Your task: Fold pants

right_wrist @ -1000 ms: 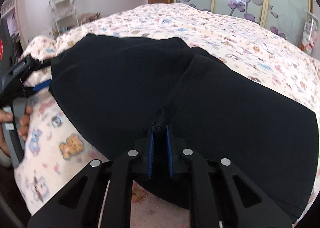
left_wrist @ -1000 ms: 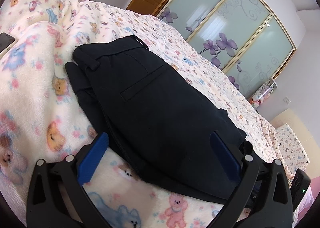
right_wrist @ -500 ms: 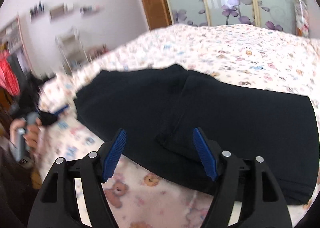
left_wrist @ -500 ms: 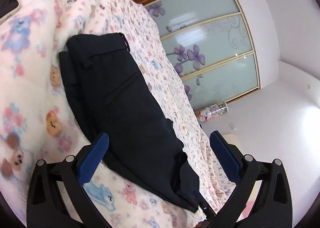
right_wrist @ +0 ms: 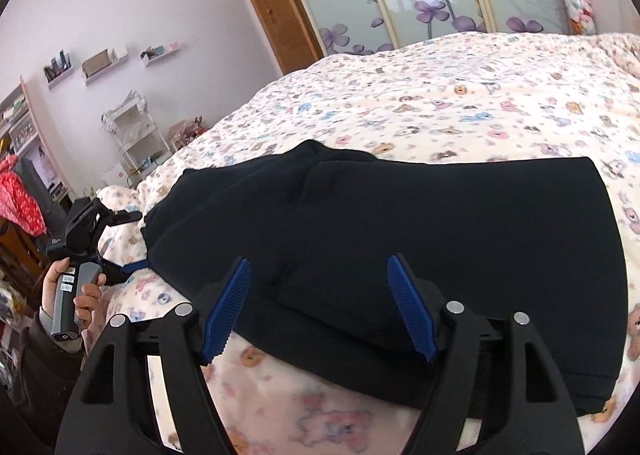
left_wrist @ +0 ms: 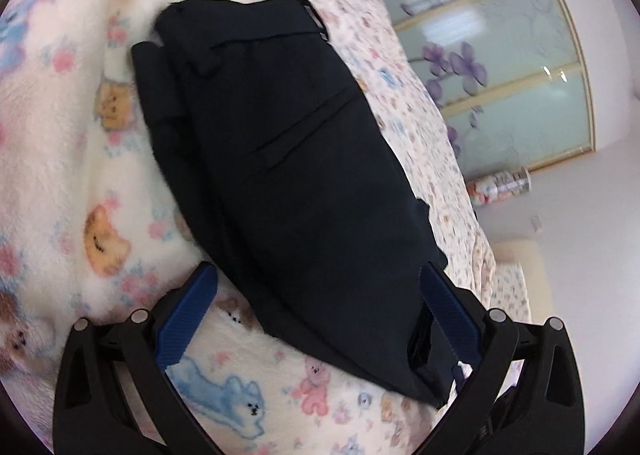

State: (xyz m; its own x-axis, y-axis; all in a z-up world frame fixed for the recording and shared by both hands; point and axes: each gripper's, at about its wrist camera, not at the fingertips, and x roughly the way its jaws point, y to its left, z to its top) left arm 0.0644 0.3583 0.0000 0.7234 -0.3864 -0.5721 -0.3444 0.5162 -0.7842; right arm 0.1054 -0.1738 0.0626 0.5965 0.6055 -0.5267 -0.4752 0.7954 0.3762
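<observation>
Teddy-print bedding (right_wrist: 460,103) carries the dark pants (right_wrist: 400,223), folded into a compact stack near the bed's edge — likely so both ends stay reachable. Right gripper (right_wrist: 318,305) and left gripper (left_wrist: 316,315) both hover spread and empty, gripping nothing — the fold looks finished.

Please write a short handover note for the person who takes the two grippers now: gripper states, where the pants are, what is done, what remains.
Left gripper: open, holds nothing.
Right gripper: open, holds nothing.
Pants: lie folded in a dark bundle on the bed, waistband end toward the left gripper.
Done: the legs look folded over.
Left: perhaps one more fold or some smoothing; check the uneven layers at the waistband end.
</observation>
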